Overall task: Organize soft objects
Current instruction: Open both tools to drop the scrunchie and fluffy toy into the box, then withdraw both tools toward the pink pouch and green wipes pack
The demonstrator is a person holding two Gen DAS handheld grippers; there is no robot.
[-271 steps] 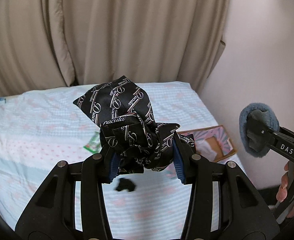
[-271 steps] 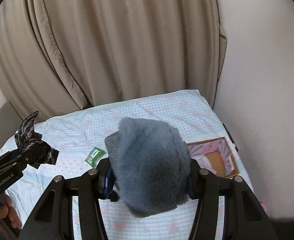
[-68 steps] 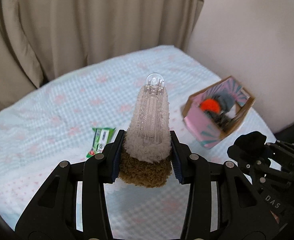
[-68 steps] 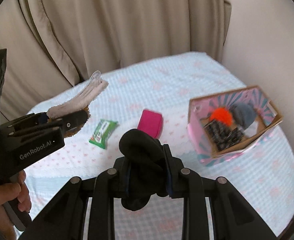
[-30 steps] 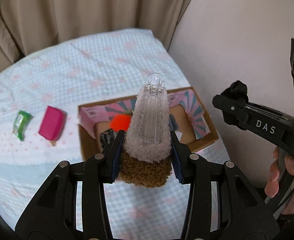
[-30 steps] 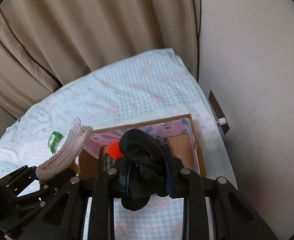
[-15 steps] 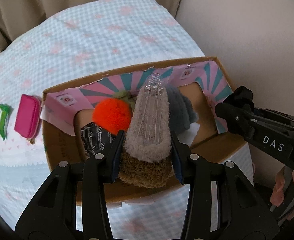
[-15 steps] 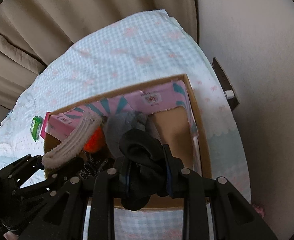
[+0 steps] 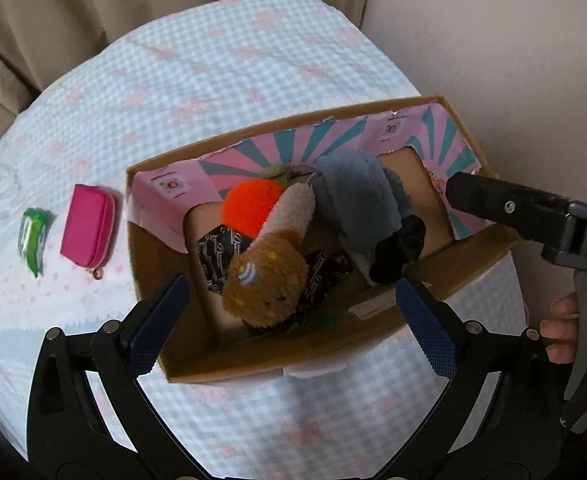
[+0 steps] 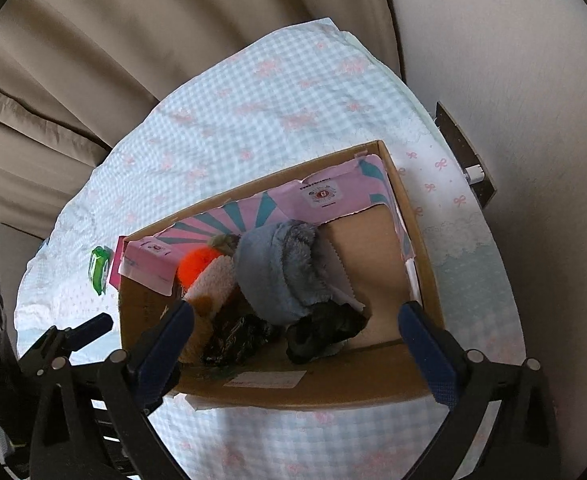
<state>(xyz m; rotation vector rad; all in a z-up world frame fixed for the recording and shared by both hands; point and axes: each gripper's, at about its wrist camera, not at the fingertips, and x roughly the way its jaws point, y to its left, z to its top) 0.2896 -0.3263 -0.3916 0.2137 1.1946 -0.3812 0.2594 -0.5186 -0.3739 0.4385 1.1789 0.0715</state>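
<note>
An open cardboard box [image 9: 161,256] with a pink and teal lining stands on the checked bedspread. Inside lie a brown and beige fuzzy plush [image 9: 265,280], a black soft piece [image 9: 399,248], a grey furry item [image 9: 357,200], an orange pompom [image 9: 249,204] and a black patterned cloth [image 9: 213,248]. My left gripper [image 9: 291,296] hovers over the box [image 10: 333,392], jaws opening; the plush lies below them, untouched. My right gripper [image 10: 295,316] hangs over the box's near side, jaws opening, above the black piece [image 10: 325,332], free of it.
A pink pouch [image 9: 89,232] and a green packet [image 9: 33,240] lie on the bed left of the box. Beige curtains hang behind the bed, and a pale wall runs close along the right. A person's fingers [image 9: 561,328] hold the right gripper's handle.
Both grippers sank toward the box and spread their jaws. The fuzzy plush left the left gripper and the black piece left the right; both now lie in the box.
</note>
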